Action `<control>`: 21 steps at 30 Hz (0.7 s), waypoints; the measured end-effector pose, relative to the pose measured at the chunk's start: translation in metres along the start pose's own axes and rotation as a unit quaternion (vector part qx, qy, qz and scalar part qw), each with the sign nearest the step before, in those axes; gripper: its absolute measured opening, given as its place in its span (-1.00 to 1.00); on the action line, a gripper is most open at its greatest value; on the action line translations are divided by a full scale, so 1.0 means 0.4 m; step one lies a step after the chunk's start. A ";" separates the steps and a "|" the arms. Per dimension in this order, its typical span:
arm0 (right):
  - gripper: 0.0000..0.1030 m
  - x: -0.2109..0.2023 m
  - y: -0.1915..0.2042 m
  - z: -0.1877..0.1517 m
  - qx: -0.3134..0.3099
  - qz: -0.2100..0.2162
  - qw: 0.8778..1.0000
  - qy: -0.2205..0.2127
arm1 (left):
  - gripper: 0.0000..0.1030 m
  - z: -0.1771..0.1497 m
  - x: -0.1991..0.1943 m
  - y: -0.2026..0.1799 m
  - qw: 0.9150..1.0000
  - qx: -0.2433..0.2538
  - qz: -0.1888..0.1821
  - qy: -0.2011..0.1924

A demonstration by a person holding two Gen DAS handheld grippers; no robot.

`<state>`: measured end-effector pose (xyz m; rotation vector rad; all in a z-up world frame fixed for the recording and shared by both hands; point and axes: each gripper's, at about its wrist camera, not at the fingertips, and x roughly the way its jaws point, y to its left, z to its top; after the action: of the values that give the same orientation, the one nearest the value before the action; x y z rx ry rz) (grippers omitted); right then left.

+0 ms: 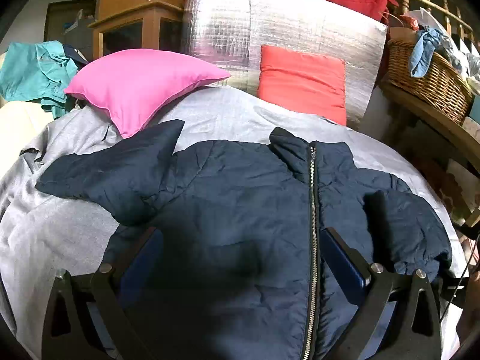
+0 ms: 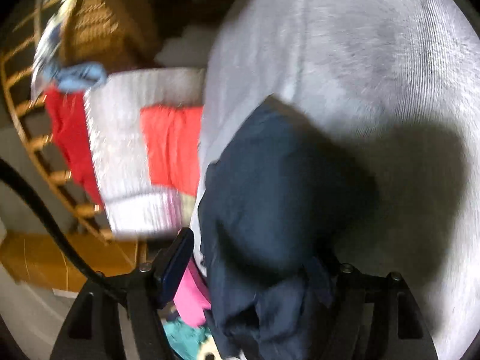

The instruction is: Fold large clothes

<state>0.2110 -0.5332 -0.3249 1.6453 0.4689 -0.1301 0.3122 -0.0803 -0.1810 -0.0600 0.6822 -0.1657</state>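
Fingers of your left gripper point(image 1: 237, 258) stand wide apart, nothing pinched; the navy jacket point(image 1: 240, 198) lies flat on the grey sheet point(image 1: 60, 234) beneath and between them, its zipper point(image 1: 313, 210) running just inside the right-hand finger. One sleeve point(image 1: 120, 171) points left toward the pink pillow point(image 1: 141, 87) at the far side. Your right gripper point(image 2: 261, 273) has its fingers spread too; in this blurred view jacket cloth bulges between them without being clamped.
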 end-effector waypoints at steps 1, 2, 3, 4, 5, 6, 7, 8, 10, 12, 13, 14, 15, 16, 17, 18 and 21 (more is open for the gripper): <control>0.06 0.008 -0.010 0.012 0.010 -0.006 1.000 -0.009 | 1.00 0.002 0.004 -0.002 1.000 0.003 0.003 0.002; -0.31 0.019 -0.012 0.018 0.009 -0.015 1.000 -0.014 | 1.00 0.005 0.007 -0.002 1.000 0.008 0.006 0.004; -0.36 0.027 -0.001 0.015 0.000 -0.022 1.000 -0.016 | 1.00 0.007 0.007 -0.005 1.000 0.012 0.010 0.004; -0.43 0.031 0.016 0.010 -0.020 -0.029 0.999 -0.022 | 1.00 0.008 0.006 -0.006 1.000 0.018 0.015 0.002; -0.50 0.030 0.047 -0.001 -0.055 -0.038 0.997 -0.032 | 1.00 0.008 0.004 -0.005 0.999 0.024 0.022 -0.001; -0.52 0.026 0.079 -0.011 -0.095 -0.047 0.994 -0.039 | 1.00 0.010 0.001 -0.004 0.999 0.033 0.033 -0.005; -0.55 0.027 0.127 -0.035 -0.149 -0.057 0.986 -0.047 | 1.00 0.014 -0.004 0.002 0.998 0.043 0.049 -0.010; -0.55 0.025 0.179 -0.068 -0.208 -0.059 0.975 -0.052 | 1.00 0.018 -0.010 0.011 0.997 0.047 0.058 -0.014; -0.55 0.022 0.263 -0.139 -0.311 -0.050 0.947 -0.058 | 1.00 0.025 -0.024 0.033 0.996 0.047 0.068 -0.023; -0.55 0.033 0.331 -0.233 -0.403 -0.031 0.913 -0.054 | 1.00 0.034 -0.040 0.070 0.995 0.040 0.080 -0.032; -0.55 0.042 0.361 -0.289 -0.448 -0.016 0.893 -0.044 | 1.00 0.038 -0.045 0.084 0.995 0.036 0.084 -0.033; -0.55 0.047 0.379 -0.334 -0.479 -0.005 0.877 -0.033 | 1.00 0.041 -0.050 0.102 0.995 0.031 0.088 -0.034; -0.55 0.061 0.398 -0.398 -0.519 0.006 0.855 -0.014 | 1.00 0.046 -0.054 0.133 0.995 0.021 0.093 -0.032; -0.55 0.072 0.405 -0.443 -0.545 0.011 0.838 0.000 | 1.00 0.049 -0.056 0.153 0.995 0.014 0.095 -0.030; -0.55 0.093 0.412 -0.507 -0.579 0.014 0.815 0.022 | 1.00 0.051 -0.058 0.172 0.995 0.008 0.099 -0.029; -0.55 0.107 0.408 -0.545 -0.596 0.013 0.802 0.037 | 1.00 0.053 -0.061 0.201 0.994 -0.003 0.105 -0.028; -0.25 0.177 0.388 -0.648 -0.641 -0.011 0.761 0.101 | 1.00 0.063 -0.064 0.259 0.993 -0.032 0.110 -0.024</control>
<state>0.2851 -0.2742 -0.1707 0.2784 0.5475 0.3166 0.3226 0.0260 -0.1568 -0.0489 0.6404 0.0691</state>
